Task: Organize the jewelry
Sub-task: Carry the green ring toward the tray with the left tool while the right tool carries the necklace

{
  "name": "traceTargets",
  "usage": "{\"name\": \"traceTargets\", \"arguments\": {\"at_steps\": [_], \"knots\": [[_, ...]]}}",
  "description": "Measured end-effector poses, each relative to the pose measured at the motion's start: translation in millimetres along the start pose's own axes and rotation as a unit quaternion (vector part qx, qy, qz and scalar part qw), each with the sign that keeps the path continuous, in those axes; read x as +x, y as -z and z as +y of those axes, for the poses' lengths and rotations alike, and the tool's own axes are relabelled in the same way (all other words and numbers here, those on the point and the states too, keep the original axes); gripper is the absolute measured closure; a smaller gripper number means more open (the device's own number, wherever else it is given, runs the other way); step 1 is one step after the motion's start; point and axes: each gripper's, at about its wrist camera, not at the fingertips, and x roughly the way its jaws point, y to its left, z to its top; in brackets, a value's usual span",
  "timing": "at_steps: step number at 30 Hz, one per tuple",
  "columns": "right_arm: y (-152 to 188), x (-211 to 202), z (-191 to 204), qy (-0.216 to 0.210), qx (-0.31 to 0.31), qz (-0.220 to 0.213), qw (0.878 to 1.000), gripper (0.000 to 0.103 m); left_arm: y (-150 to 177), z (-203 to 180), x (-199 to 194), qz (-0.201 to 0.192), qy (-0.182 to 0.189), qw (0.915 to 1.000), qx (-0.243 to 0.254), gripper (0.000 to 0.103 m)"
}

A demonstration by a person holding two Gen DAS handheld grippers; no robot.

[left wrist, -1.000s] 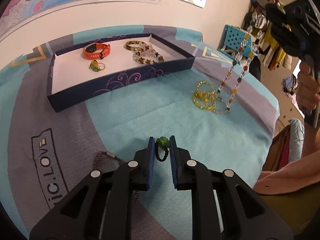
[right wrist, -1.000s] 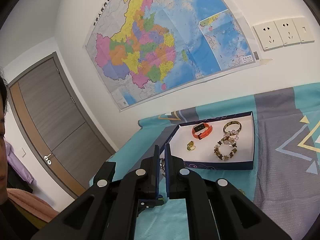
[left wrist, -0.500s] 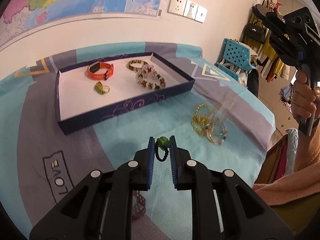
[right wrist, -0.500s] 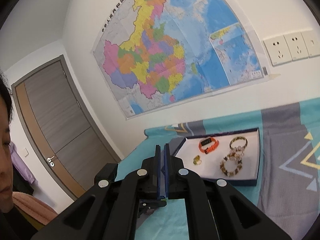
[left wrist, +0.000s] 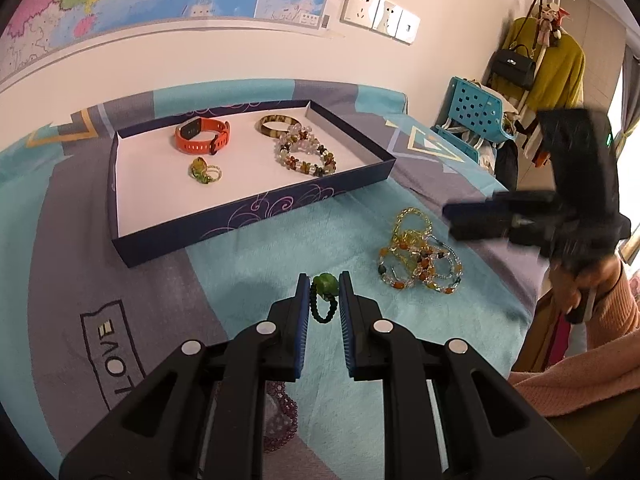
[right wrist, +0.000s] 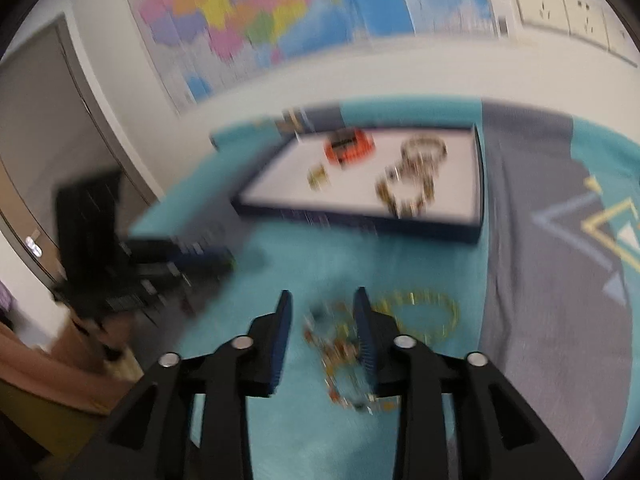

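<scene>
Right wrist view: my right claw (right wrist: 322, 304) has just been opening and now stands released, its blades either side of the beaded necklace (right wrist: 344, 354), which a second ago hung from it and now lies heaped on the bedspread (right wrist: 532, 320) beside the yellow bracelets (right wrist: 418, 312). Nothing is pinched there. My left claw (left wrist: 325, 286) remains clenched on the green-stone ring (left wrist: 325, 283). The tray (left wrist: 248, 216) lies beyond both claws, so the necklace is not yet stowed.

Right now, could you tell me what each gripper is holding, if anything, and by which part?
The left gripper pinches the green-bead ring by its green bead. The right gripper, jaws just opened, holds nothing; the beaded necklace lies on the cloth.
</scene>
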Motion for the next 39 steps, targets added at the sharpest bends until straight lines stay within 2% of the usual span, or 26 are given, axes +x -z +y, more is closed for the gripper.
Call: {"name": "traceTargets", "arguments": {"at_steps": [6, 8, 11, 14, 20, 28, 34, 39], "knots": [[15, 23, 13, 0.024, -0.030, 0.031, 0.999, 0.060, 4, 1, 4, 0.006, 0.003, 0.9999, -0.009, 0.088], [18, 30, 21, 0.046, -0.049, 0.029, 0.997, 0.063, 5, 1, 4, 0.007, 0.003, 0.9999, -0.009, 0.088], [19, 29, 21, 0.068, -0.056, 0.026, 0.996, 0.084, 6, 1, 3, 0.008, 0.004, 0.9999, -0.011, 0.088], [19, 26, 13, 0.062, -0.043, 0.025, 0.997, 0.093, 6, 2, 3, 0.008, 0.003, 0.9999, -0.013, 0.088], [11, 5, -5, -0.007, 0.027, -0.010, 1.000, 0.096, 7, 3, 3, 0.008, 0.003, 0.9999, -0.015, 0.088], [-13, -35, -14, -0.079, 0.070, -0.076, 0.992, 0.097, 1, 3, -2, 0.000, 0.000, 0.9999, -0.011, 0.088], [-32, -56, -14, -0.108, 0.074, -0.116, 0.985, 0.097, -10, 2, -9, -0.011, -0.007, 0.9999, -0.001, 0.088], [-48, -67, -10, -0.115, 0.061, -0.140, 0.982, 0.097, -20, 5, -14, -0.022, -0.015, 0.9996, 0.005, 0.088]]}}
